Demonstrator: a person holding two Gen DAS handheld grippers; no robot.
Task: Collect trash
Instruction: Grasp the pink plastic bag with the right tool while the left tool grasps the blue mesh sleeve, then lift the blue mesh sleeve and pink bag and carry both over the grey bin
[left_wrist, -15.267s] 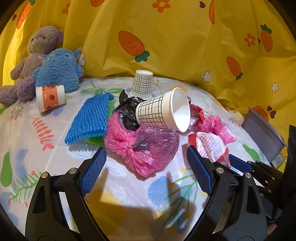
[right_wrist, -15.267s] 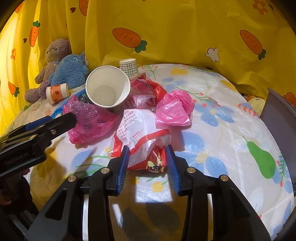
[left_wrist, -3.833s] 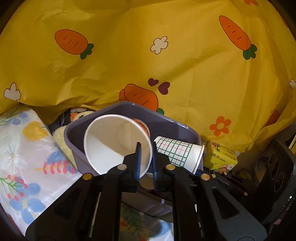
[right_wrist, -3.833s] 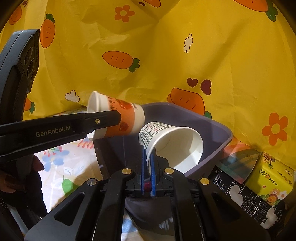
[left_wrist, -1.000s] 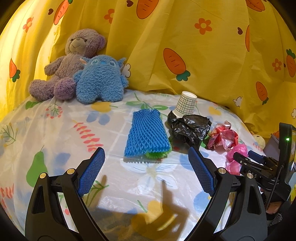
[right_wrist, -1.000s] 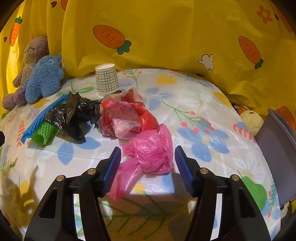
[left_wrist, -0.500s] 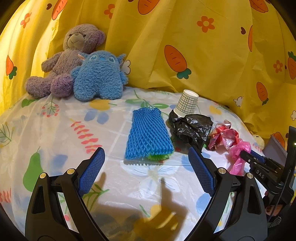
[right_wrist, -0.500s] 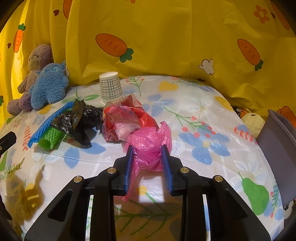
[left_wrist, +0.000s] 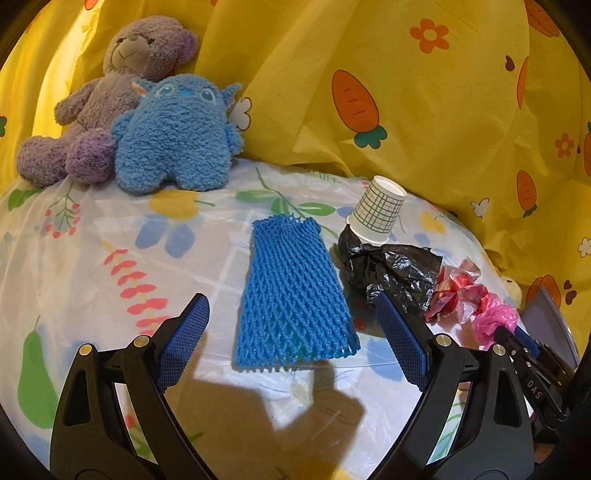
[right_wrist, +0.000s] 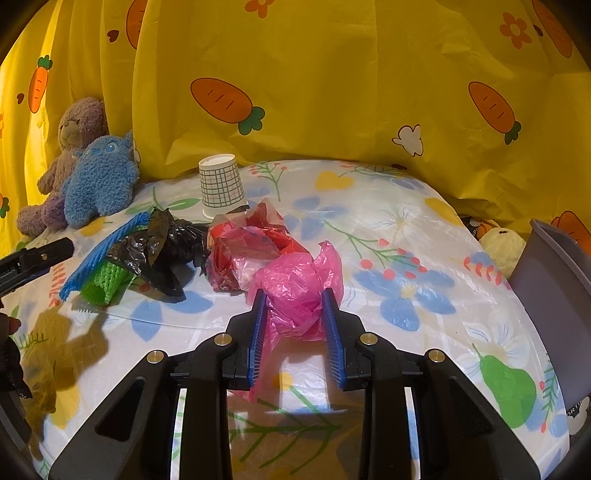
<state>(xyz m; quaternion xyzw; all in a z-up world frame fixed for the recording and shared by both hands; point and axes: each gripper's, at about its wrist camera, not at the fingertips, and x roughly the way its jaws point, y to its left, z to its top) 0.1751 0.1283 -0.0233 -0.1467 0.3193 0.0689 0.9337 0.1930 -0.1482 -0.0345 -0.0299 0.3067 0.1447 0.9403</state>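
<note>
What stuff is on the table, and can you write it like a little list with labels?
right gripper: shut on the pink bag
left gripper: open, empty, over the blue net sleeve
under the blue net sleeve: green net
cup: checked, upside down
black bag: crumpled, beside the red wrapper
toys: purple bear and blue plush by the curtain
bin: grey, at the right edge

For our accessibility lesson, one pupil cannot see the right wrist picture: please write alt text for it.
The right tongs are shut on a pink bag on a flowery tablecloth. Beyond lie a red wrapper, a black bag and an upturned checked cup. Two plush toys sit far left against a yellow carrot curtain; a grey bin stands right.
</note>
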